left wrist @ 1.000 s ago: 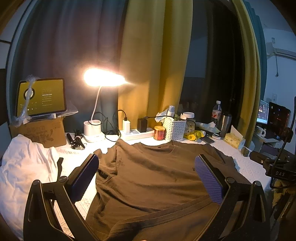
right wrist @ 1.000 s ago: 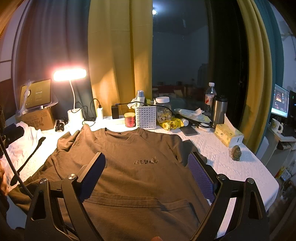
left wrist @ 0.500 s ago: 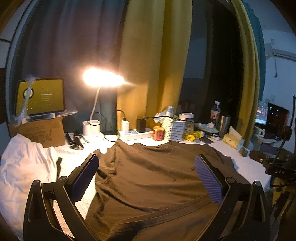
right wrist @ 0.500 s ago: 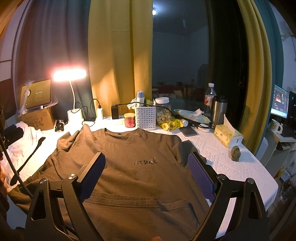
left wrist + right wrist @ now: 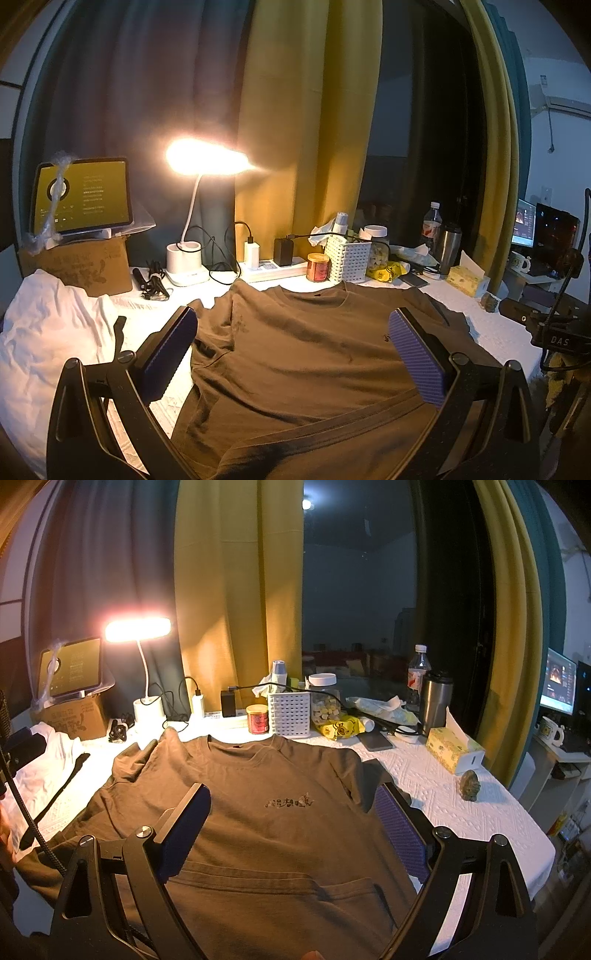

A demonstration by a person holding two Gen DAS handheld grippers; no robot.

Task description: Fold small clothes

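Observation:
A brown T-shirt lies spread front-up on the white table cover, collar toward the curtains, with a small dark print on its chest. Its bottom hem is folded up across the near part. My left gripper hovers open above the shirt's middle, nothing between its purple pads. My right gripper is open too, held over the shirt's lower chest. The shirt's left sleeve is bunched and its right sleeve is tucked inward.
White cloth is piled at the left. Along the back stand a lit desk lamp, a tablet on a cardboard box, a power strip, a white basket, jars, a bottle, a steel tumbler and a tissue box.
Both grippers stay open and nearly still above the shirt. The left wrist view has only wobbled slightly. The shirt has not moved.

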